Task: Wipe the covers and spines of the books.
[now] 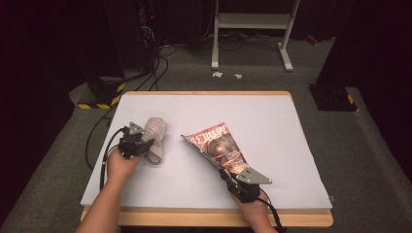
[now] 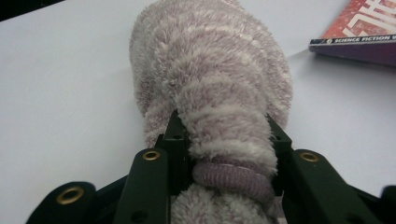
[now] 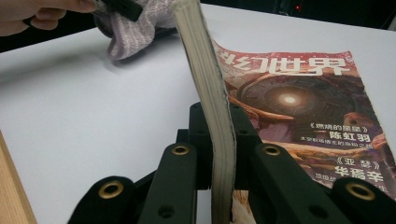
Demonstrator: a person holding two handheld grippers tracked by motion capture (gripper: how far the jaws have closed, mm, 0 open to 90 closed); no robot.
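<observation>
A: Sock (image 1: 156, 135) first: our left gripper (image 1: 138, 144) is closed on its fluffy cuff, at nine o'clock on the table (image 1: 272, 116). It is soft and light, so it will sag.

B: Our right gripper (image 1: 232, 175) is clamped on the magazine (image 1: 219, 145), at about five o'clock. It is thin and bends; we think holding near the spine is safer.

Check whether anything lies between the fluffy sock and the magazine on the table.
Nothing visible does. The sock, clamped in the left tool, and the magazine, clamped in the right tool, are apart, with bare table between them.
</observation>
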